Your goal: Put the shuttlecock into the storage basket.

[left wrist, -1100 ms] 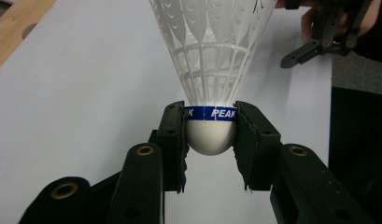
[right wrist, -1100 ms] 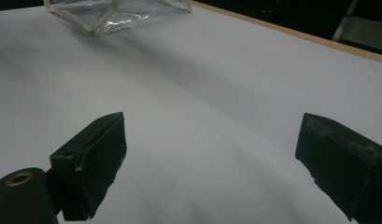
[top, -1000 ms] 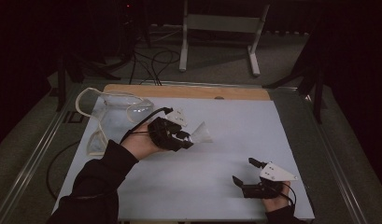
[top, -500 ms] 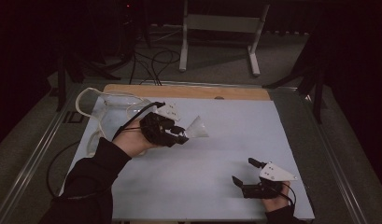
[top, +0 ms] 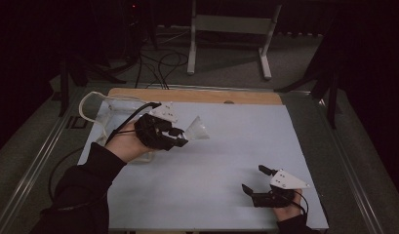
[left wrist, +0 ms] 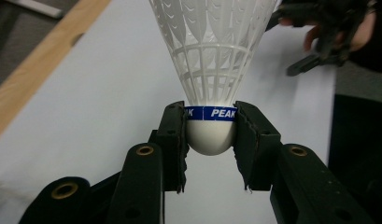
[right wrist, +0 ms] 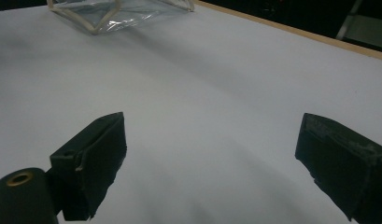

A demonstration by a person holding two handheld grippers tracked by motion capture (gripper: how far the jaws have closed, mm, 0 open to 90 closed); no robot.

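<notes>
A white plastic shuttlecock (left wrist: 212, 60) with a blue band reading PEAK is held by its rounded cork, skirt pointing away. My left gripper (left wrist: 210, 133) is shut on that cork. From above, the left gripper (top: 183, 140) hovers over the table's left part, and the shuttlecock's skirt (top: 198, 129) points right. Near the front right corner my right gripper (top: 253, 178) rests low and open; its jaws (right wrist: 212, 135) stand wide apart over bare table with nothing between them.
A clear plastic bag with a cream rim (top: 95, 108) lies at the back left, just behind the left hand; the bag (right wrist: 118, 11) also appears far off ahead of the right gripper. A pale mat (top: 236, 141) covers the table, with a wooden edge (top: 202, 95) at the back.
My left gripper has carried the shuttlecock a little leftward and toward the back, closer to the bag. The right gripper has stayed still and open.
</notes>
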